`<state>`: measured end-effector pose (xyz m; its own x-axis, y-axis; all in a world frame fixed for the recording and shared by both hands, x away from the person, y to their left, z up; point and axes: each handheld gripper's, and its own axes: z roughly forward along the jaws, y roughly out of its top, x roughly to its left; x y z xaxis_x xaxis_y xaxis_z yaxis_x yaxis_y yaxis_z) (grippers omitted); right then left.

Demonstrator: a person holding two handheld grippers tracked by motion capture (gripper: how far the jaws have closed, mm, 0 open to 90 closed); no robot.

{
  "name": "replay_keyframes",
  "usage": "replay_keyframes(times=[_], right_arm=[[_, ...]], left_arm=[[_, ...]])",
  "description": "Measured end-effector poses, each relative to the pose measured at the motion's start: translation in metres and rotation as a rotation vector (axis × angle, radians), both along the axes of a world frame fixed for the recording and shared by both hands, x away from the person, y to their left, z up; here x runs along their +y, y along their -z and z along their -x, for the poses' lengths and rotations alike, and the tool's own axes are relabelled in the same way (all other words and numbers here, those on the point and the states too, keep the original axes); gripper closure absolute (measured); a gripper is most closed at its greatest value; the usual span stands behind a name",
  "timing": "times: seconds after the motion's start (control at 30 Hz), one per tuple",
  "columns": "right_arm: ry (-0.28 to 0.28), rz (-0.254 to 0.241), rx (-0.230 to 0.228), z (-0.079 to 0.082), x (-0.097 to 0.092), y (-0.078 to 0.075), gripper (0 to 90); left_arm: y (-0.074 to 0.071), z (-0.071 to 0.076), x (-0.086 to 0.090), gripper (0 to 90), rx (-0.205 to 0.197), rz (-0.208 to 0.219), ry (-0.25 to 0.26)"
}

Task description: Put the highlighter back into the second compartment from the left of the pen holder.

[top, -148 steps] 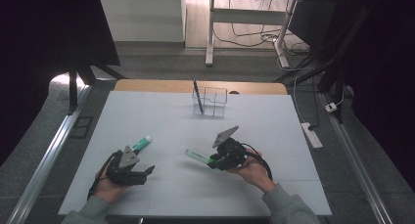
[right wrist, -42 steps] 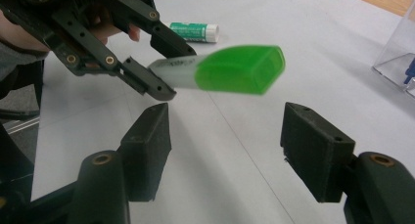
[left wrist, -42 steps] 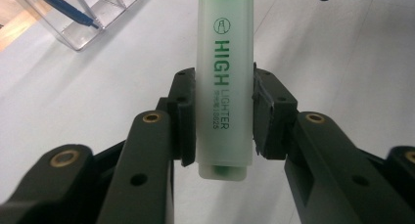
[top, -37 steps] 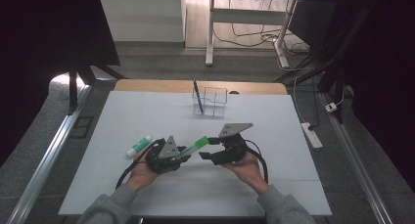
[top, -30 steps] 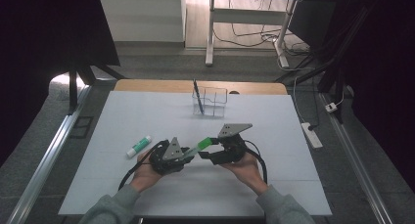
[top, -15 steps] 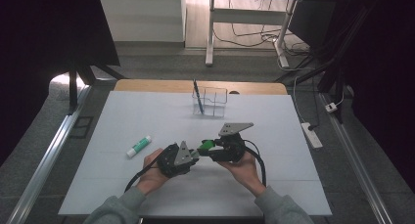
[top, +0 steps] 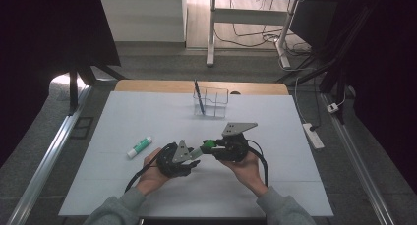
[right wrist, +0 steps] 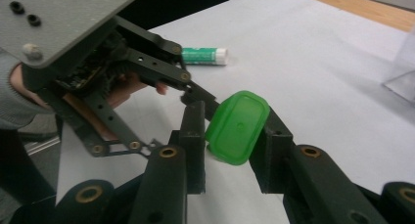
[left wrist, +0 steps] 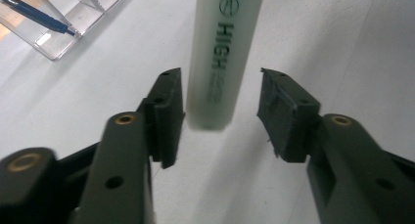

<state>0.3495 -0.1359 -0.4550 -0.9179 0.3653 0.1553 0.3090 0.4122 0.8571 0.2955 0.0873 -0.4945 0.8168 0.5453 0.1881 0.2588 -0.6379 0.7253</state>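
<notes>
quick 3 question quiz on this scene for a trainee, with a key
1. True or false: the right gripper grips the highlighter by its green cap.
2. What stands in the clear holder? A) scissors B) a blue pen C) a ruler
3. In the high view, what lies on the table left of the left gripper?
Key: 1 true; its jaws have just been closing on the cap, while the left gripper's have just been opening, the barrel loose between them. 2 B. 3 a glue stick.
</notes>
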Motion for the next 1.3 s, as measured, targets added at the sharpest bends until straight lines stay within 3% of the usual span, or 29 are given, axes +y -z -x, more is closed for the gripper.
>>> replay_keyframes(times=[0.23,0.67,1.3], right_arm=[[0.036,-0.011,-0.021,-0.004,-0.009,-0.003,69.9],[0.090,-0.026,-0.051,-0.009,-0.020,-0.010,70.1],[0.148,-0.021,-0.090,-0.019,-0.030,-0.021,70.2]], left_arm=[[-0.001,-0.002,0.010,40.2,0.039,0.043,-0.030],[-0.001,0.005,0.036,36.0,0.073,0.081,-0.079],[0.005,0.016,0.068,30.7,0.110,0.085,-0.159]])
